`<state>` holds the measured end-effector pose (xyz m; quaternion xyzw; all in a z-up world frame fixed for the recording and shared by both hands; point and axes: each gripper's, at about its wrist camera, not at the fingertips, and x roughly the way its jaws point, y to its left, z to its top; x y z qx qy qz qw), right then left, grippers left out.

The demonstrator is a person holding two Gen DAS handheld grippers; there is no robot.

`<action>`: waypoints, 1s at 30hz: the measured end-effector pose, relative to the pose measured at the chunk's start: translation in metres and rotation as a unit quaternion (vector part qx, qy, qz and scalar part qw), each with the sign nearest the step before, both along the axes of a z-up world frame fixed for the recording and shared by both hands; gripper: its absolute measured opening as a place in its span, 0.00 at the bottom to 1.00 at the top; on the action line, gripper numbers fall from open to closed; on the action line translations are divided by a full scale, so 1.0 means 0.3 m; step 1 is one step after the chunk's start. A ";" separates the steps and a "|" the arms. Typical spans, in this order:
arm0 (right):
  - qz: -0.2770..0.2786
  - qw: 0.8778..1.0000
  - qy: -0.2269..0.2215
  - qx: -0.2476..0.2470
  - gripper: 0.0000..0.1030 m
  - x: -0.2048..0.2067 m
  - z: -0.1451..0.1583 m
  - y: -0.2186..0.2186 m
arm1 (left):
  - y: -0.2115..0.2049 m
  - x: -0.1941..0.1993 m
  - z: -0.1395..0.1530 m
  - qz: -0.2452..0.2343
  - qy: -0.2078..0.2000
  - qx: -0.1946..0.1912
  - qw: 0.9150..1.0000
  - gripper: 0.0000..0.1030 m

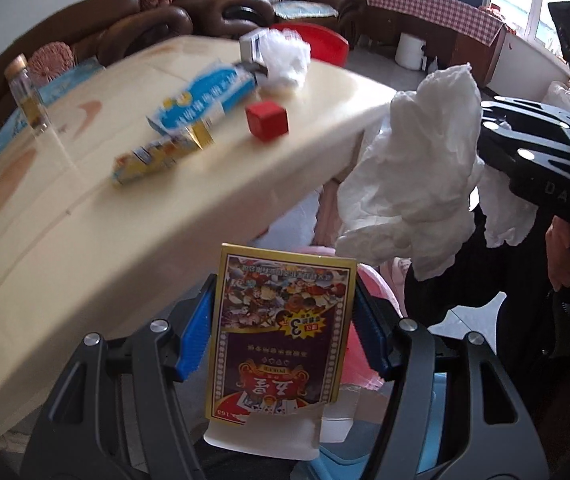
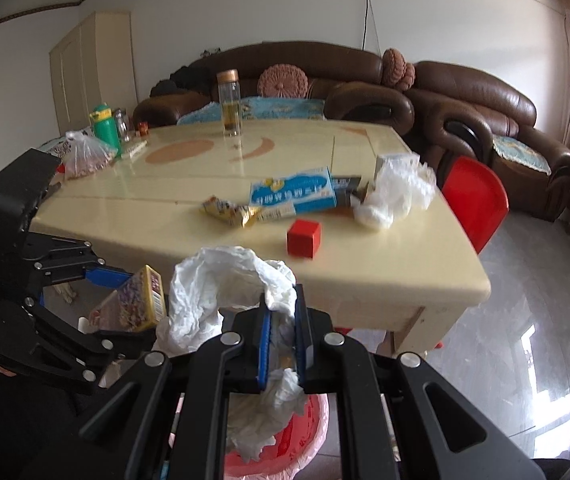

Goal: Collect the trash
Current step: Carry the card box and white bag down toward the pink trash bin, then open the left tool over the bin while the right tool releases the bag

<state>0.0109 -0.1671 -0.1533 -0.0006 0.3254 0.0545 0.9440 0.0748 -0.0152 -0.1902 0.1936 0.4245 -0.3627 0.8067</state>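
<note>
Just off the near edge of the cream table [image 2: 245,236], both grippers hang over a pink-lined bin [image 2: 309,436]. The left gripper [image 1: 283,344] clamps a playing-card box [image 1: 281,332] by its two long sides between the blue pads. Seen from the left wrist, the box's long axis runs straight out along the fingers, its torn flap end toward the gripper body and its printed face turned to the camera, upside down. From the right wrist the same box [image 2: 141,300] shows tilted, beside the table's edge.

The right gripper [image 2: 283,340] has its jaws pressed narrow on a crumpled white tissue [image 2: 221,280]; the wad billows up above the fingertips and a tail droops below the pads toward the bin.

On the table lie a blue-and-white carton [image 2: 293,194], a yellow snack wrapper [image 2: 231,210], a red cube [image 2: 303,237], a clear crumpled plastic bag [image 2: 399,190] and, farther back, an upright glass bottle [image 2: 229,104].
</note>
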 end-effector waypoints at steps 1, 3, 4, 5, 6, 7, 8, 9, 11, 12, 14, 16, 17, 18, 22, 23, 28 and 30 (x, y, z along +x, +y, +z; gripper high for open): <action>-0.001 1.000 0.003 0.000 0.10 0.005 -0.008 0.000 | -0.006 0.007 -0.016 0.000 0.007 0.000 1.000 0.61; -0.001 1.000 0.010 -0.001 0.10 0.014 -0.031 -0.006 | -0.018 0.023 -0.047 0.002 0.018 0.002 1.000 0.61; -0.001 1.000 0.013 -0.001 0.10 0.017 -0.038 -0.007 | -0.022 0.029 -0.060 0.003 0.021 0.003 1.000 0.61; 0.000 1.000 0.017 -0.005 0.10 0.021 -0.051 -0.005 | -0.028 0.036 -0.076 0.004 0.026 0.005 1.000 0.61; 0.001 1.000 0.020 -0.009 0.10 0.026 -0.063 -0.003 | -0.034 0.040 -0.089 0.004 0.028 0.008 1.000 0.61; 0.002 1.000 0.023 -0.011 0.10 0.029 -0.073 0.000 | -0.037 0.044 -0.099 0.005 0.030 0.010 0.999 0.61; 0.004 1.000 0.028 -0.012 0.10 0.033 -0.087 0.002 | -0.042 0.048 -0.110 0.003 0.034 0.011 0.999 0.61; 0.005 0.999 0.033 -0.012 0.10 0.037 -0.101 0.004 | -0.047 0.052 -0.125 0.003 0.037 0.014 0.999 0.61; 0.008 0.999 0.041 -0.015 0.10 0.047 -0.124 0.010 | -0.055 0.056 -0.146 0.001 0.042 0.019 0.999 0.61; 0.009 0.999 0.045 -0.016 0.10 0.049 -0.134 0.011 | -0.056 0.053 -0.154 0.001 0.042 0.023 0.999 0.61; 0.012 0.998 0.056 -0.016 0.10 0.059 -0.160 0.010 | -0.061 0.056 -0.175 0.001 0.044 0.031 0.999 0.61; 0.014 0.997 0.067 -0.018 0.10 0.068 -0.188 0.010 | -0.061 0.064 -0.204 0.002 0.053 0.036 0.998 0.61; 0.015 0.997 0.073 -0.018 0.10 0.074 -0.200 0.011 | -0.061 0.068 -0.217 0.002 0.057 0.039 0.998 0.61; 0.016 0.997 0.078 -0.018 0.10 0.077 -0.212 0.012 | -0.062 0.075 -0.235 0.003 0.065 0.042 0.997 0.61; 0.021 0.994 0.106 -0.019 0.10 0.093 -0.276 0.011 | -0.071 0.097 -0.294 0.001 0.088 0.051 0.995 0.61; 0.023 0.993 0.114 -0.019 0.10 0.097 -0.292 0.011 | -0.074 0.104 -0.314 0.001 0.097 0.054 0.994 0.61; 0.030 0.987 0.159 -0.019 0.10 0.129 -0.395 0.013 | -0.101 0.143 -0.404 0.002 0.135 0.074 0.988 0.61; 0.032 0.983 0.182 -0.017 0.10 0.142 -0.442 0.013 | -0.108 0.154 -0.435 0.003 0.149 0.079 0.986 0.61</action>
